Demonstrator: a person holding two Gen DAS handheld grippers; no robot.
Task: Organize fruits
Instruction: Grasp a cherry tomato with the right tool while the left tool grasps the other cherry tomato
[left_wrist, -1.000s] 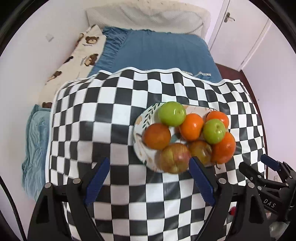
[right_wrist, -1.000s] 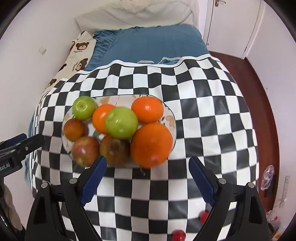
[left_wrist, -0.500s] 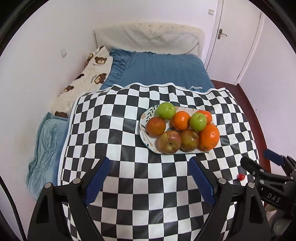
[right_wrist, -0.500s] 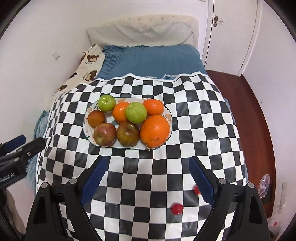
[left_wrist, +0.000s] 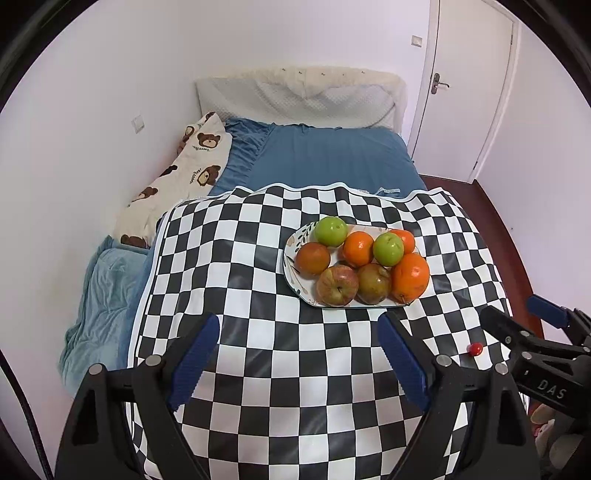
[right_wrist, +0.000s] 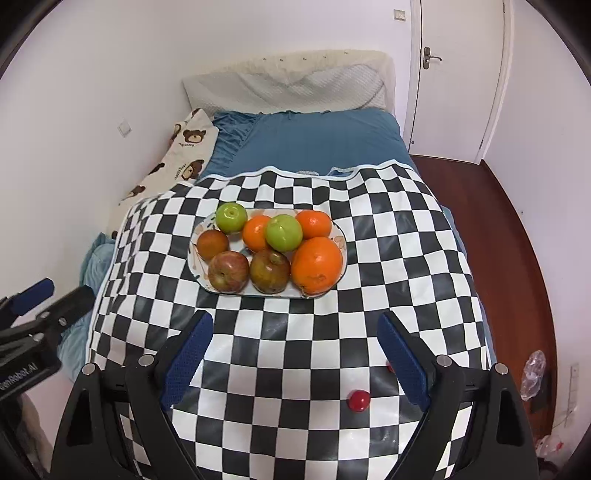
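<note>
A patterned oval plate (left_wrist: 291, 266) (right_wrist: 194, 264) sits on the checkered tablecloth (left_wrist: 240, 258) (right_wrist: 388, 258). It holds several fruits: green apples (left_wrist: 331, 231) (right_wrist: 284, 232), oranges (left_wrist: 410, 277) (right_wrist: 317, 267) and red apples (left_wrist: 337, 285) (right_wrist: 228, 271). My left gripper (left_wrist: 299, 358) is open and empty, well back from the plate. My right gripper (right_wrist: 295, 354) is open and empty, also back from the plate. Each gripper shows at the edge of the other's view.
Small red balls lie on the cloth near the front right (right_wrist: 359, 400) (left_wrist: 475, 348). A blue bed (left_wrist: 325, 158) with a bear-print pillow (left_wrist: 184, 166) lies behind the table. A white door (left_wrist: 472, 88) and wooden floor (right_wrist: 517, 229) are at the right.
Both grippers have pulled back and up from the plate, which now looks smaller and farther. The fruits have not moved.
</note>
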